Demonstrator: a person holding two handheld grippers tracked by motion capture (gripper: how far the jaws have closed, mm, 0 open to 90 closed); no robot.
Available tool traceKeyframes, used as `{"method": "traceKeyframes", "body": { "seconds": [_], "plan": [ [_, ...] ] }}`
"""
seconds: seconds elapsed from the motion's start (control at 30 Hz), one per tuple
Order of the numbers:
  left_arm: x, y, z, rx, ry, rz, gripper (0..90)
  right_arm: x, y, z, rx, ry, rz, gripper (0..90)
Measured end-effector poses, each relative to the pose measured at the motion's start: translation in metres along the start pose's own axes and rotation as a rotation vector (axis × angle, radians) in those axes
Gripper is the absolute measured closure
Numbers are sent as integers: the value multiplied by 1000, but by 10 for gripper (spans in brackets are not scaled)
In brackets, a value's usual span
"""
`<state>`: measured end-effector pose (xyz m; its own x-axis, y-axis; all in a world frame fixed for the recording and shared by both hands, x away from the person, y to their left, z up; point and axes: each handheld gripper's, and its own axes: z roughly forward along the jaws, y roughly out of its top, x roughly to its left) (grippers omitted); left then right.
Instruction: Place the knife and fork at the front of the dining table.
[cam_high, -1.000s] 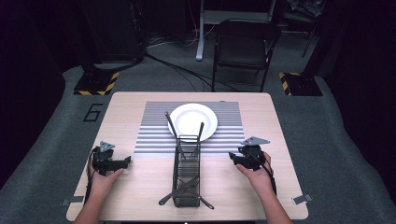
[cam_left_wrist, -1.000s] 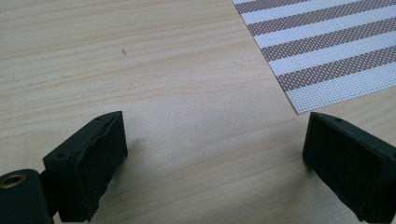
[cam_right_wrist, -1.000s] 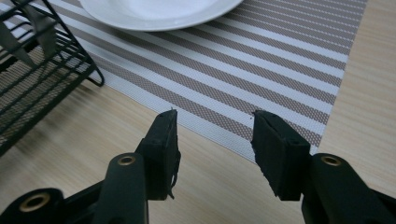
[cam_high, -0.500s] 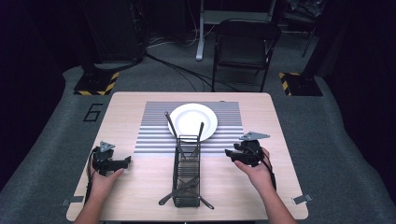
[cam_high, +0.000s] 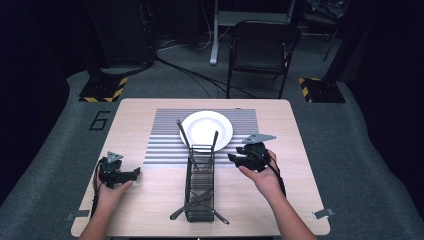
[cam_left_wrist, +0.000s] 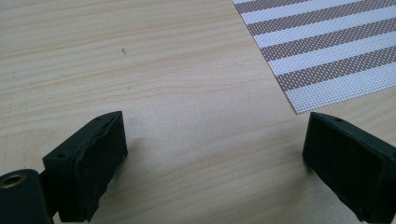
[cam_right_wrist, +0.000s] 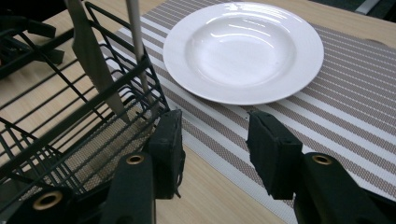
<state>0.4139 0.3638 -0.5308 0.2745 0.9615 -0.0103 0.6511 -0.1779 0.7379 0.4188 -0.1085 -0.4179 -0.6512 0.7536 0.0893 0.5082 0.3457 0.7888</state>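
Hovering right tongs empty, rack seemingly beside

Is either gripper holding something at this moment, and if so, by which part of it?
Nothing is held. The left gripper has only bare table between its jaws; the right gripper, beside the wire basket, is empty too.

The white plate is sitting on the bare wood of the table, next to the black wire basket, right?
Not quite. The white plate sits on the striped placemat, not on bare wood; the high view shows it. It is next to the black wire basket, as you said.
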Motion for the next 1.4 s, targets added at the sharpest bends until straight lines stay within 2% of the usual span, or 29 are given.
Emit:
{"method": "traceKeyframes", "body": {
  "seconds": [0.07,0.2,0.47,0.8,1.07,1.4],
  "plan": [
    [0,0,0,0,0,1,62,3,5,0,-8,5,-10,574],
    [0,0,0,0,0,0,62,7,14,-1,-17,22,0,595],
    [0,0,0,1,0,1,62,17,29,2,-15,52,-28,604],
    [0,0,0,0,0,0,61,26,38,11,-15,78,-45,621],
    [0,0,0,1,-4,4,61,32,42,17,-21,90,-60,676],
    [0,1,0,5,-8,7,61,31,45,25,-36,94,-37,705]
  ]
}}
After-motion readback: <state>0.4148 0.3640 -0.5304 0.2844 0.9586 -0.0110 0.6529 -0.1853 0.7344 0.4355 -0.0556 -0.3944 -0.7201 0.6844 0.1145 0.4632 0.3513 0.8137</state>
